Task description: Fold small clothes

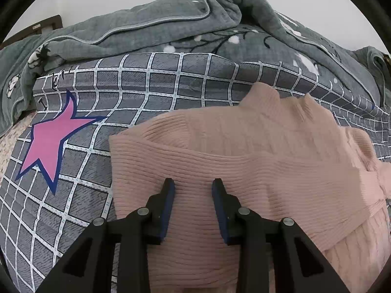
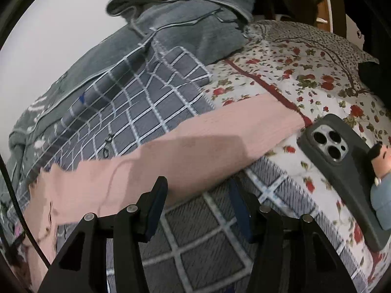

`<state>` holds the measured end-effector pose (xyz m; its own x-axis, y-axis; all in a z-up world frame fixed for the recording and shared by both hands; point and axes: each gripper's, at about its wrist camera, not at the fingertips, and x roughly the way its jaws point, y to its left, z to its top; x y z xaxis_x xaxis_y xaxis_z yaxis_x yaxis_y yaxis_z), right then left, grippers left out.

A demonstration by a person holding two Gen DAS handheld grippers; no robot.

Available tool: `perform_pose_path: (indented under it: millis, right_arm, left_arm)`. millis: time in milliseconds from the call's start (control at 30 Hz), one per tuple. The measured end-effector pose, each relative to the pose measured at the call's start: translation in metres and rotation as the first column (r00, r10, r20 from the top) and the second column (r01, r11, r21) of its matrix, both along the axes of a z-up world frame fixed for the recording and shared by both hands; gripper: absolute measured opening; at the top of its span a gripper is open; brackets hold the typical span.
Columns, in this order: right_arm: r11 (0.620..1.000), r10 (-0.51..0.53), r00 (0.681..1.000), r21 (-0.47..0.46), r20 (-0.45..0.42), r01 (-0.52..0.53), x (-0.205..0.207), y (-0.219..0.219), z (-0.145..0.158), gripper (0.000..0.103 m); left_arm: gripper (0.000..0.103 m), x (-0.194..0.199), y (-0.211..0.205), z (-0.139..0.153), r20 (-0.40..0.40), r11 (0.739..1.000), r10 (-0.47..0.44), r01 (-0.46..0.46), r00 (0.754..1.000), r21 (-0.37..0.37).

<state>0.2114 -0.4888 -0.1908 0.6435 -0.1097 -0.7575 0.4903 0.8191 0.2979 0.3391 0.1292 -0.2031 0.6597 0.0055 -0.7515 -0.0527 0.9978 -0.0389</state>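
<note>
I am working on a bed in a home bedroom. Under my tools lies a grey checked bedcover [image 1: 158, 80] with a pink star [image 1: 52, 144]; a rumpled grey-green quilt [image 1: 185, 22] is heaped at the far side. To the right are a floral sheet [image 2: 288, 73] and a phone [image 2: 342, 166].

one pink sweater [image 1: 220, 161], one phone [image 2: 342, 156], one pink star [image 1: 51, 141], two grippers [image 1: 193, 190] [image 2: 195, 190].
</note>
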Motion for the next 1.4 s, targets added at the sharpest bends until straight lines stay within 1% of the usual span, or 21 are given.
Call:
perform_pose_path:
  millis: [167, 300, 333, 367, 433, 533, 633, 667, 733, 800, 867, 933, 1000, 1033, 1067, 1133, 1200, 1233, 1300, 1367, 1400]
  right_arm:
    - [0.999, -0.034, 0.999, 0.015, -0.005, 0.034, 0.008, -0.012, 0.0, 0.048]
    - [0.998, -0.052, 0.998, 0.023, -0.032, 0.053, 0.017, -0.02, 0.002, 0.047]
    - [0.997, -0.072, 0.997, -0.002, -0.034, 0.072, 0.018, -0.02, 0.005, 0.033]
    - [0.995, -0.087, 0.996, -0.044, -0.036, 0.085, 0.019, -0.017, 0.008, 0.006]
    - [0.993, -0.064, 0.998, -0.099, -0.014, 0.063, 0.022, -0.009, 0.018, 0.006]
    - [0.977, -0.037, 0.999, -0.208, 0.006, 0.037, 0.028, 0.018, 0.045, 0.006]
    - [0.965, 0.019, 0.997, -0.262, 0.068, -0.001, 0.034, 0.049, 0.079, 0.006]
    - [0.959, 0.038, 0.995, -0.284, 0.087, -0.011, 0.035, 0.061, 0.09, 0.006]
    - [0.939, 0.099, 0.988, -0.339, 0.122, -0.052, 0.043, 0.096, 0.117, 0.005]
    - [0.923, 0.162, 0.975, -0.374, 0.149, -0.096, 0.049, 0.129, 0.138, 0.005]
    - [0.896, 0.259, 0.95, -0.411, 0.177, -0.168, 0.056, 0.178, 0.159, 0.005]
    - [0.863, 0.35, 0.917, -0.447, 0.191, -0.236, 0.059, 0.228, 0.173, 0.005]
    - [0.826, 0.45, 0.871, -0.463, 0.197, -0.321, 0.064, 0.283, 0.179, 0.005]
    - [0.803, 0.507, 0.839, -0.463, 0.199, -0.375, 0.066, 0.316, 0.179, 0.005]
    - [0.788, 0.54, 0.818, -0.461, 0.198, -0.409, 0.069, 0.338, 0.176, 0.005]
    - [0.748, 0.614, 0.768, -0.442, 0.182, -0.494, 0.073, 0.39, 0.164, 0.005]
    - [0.706, 0.683, 0.711, -0.403, 0.168, -0.582, 0.077, 0.443, 0.14, 0.005]
    - [0.683, 0.711, 0.686, -0.383, 0.154, -0.622, 0.079, 0.467, 0.125, 0.005]
    - [0.647, 0.748, 0.655, -0.344, 0.112, -0.68, 0.082, 0.502, 0.101, 0.006]
    - [0.592, 0.792, 0.61, -0.295, 0.037, -0.75, 0.083, 0.532, 0.071, 0.007]
    - [0.554, 0.816, 0.577, -0.278, -0.002, -0.785, 0.084, 0.541, 0.059, 0.007]
  left_arm:
    - [0.032, 0.0, 0.0, 0.0, -0.008, 1.0, -0.004, 0.004, 1.0, 0.0]
    - [0.032, -0.001, 0.0, 0.001, -0.006, 1.0, -0.003, 0.003, 1.0, -0.005]
    - [0.033, -0.002, 0.0, 0.001, -0.004, 1.0, -0.003, 0.003, 1.0, -0.006]
    - [0.033, -0.003, 0.0, 0.003, -0.002, 1.0, -0.004, 0.004, 1.0, -0.009]
    - [0.036, -0.005, 0.002, 0.006, 0.007, 1.0, -0.008, 0.008, 1.0, -0.029]
    - [0.037, -0.01, 0.012, 0.013, 0.026, 0.996, 0.01, -0.008, 1.0, -0.088]
    - [0.037, -0.013, 0.029, 0.02, 0.02, 0.981, 0.044, -0.039, 0.999, -0.189]
    - [0.037, -0.014, 0.033, 0.022, 0.017, 0.978, 0.05, -0.046, 0.999, -0.202]
    - [0.037, -0.017, 0.04, 0.026, 0.023, 0.978, 0.076, -0.07, 0.997, -0.196]
    - [0.037, -0.022, 0.049, 0.032, 0.043, 0.98, 0.114, -0.105, 0.993, -0.169]
    - [0.037, -0.03, 0.063, 0.038, 0.062, 0.978, 0.168, -0.158, 0.984, -0.137]
    - [0.037, -0.036, 0.078, 0.043, 0.08, 0.972, 0.213, -0.203, 0.974, -0.114]
    - [0.038, -0.043, 0.091, 0.047, 0.098, 0.967, 0.248, -0.241, 0.964, -0.081]
    - [0.039, -0.044, 0.097, 0.048, 0.102, 0.965, 0.259, -0.253, 0.96, -0.069]
    - [0.041, -0.047, 0.104, 0.047, 0.104, 0.961, 0.276, -0.273, 0.955, -0.043]
    - [0.042, -0.05, 0.115, 0.045, 0.099, 0.954, 0.297, -0.299, 0.95, -0.002]
    - [0.042, -0.052, 0.128, 0.042, 0.096, 0.945, 0.325, -0.328, 0.941, 0.017]
    - [0.042, -0.053, 0.136, 0.04, 0.091, 0.94, 0.339, -0.34, 0.936, 0.001]
    - [0.042, -0.056, 0.143, 0.04, 0.085, 0.938, 0.346, -0.344, 0.935, -0.037]
    - [0.042, -0.057, 0.149, 0.04, 0.082, 0.937, 0.348, -0.345, 0.934, -0.057]
    - [0.042, -0.057, 0.148, 0.039, 0.079, 0.937, 0.35, -0.346, 0.934, -0.054]
